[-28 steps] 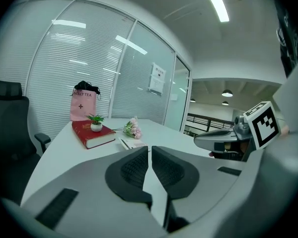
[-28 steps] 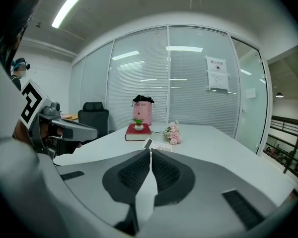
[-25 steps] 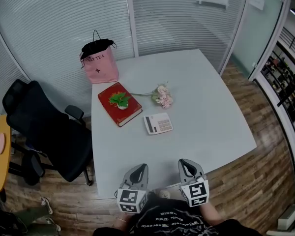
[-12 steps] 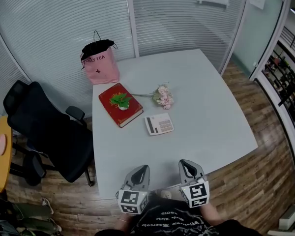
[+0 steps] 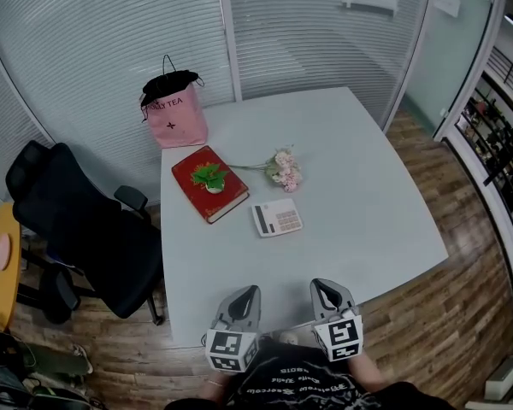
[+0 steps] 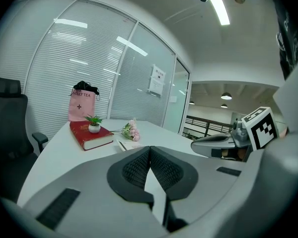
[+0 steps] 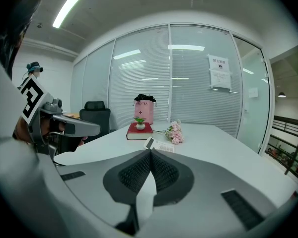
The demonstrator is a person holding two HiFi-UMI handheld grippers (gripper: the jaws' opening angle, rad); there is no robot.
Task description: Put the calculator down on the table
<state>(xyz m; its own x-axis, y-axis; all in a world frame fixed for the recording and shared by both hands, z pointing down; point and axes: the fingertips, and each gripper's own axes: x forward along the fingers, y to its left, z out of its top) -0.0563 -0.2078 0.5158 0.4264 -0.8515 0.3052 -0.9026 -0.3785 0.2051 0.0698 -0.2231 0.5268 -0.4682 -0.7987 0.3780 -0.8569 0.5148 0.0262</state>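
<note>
A white calculator (image 5: 276,217) lies flat on the white table (image 5: 359,212), to the right of a red book (image 5: 209,181); it also shows far off as the calculator (image 7: 160,145) in the right gripper view and edge-on (image 6: 123,145) in the left one. My left gripper (image 5: 248,293) and right gripper (image 5: 320,286) hover side by side at the table's near edge, well short of the calculator. Both are shut with nothing between the pads. The left gripper (image 6: 150,148) and right gripper (image 7: 150,152) show their black pads pressed together.
On the red book stands a small potted plant (image 5: 210,175). A pink flower bunch (image 5: 282,168) lies behind the calculator and a pink gift bag (image 5: 174,114) stands at the far left corner. A black office chair (image 5: 85,229) is left of the table. Glass partitions enclose the back.
</note>
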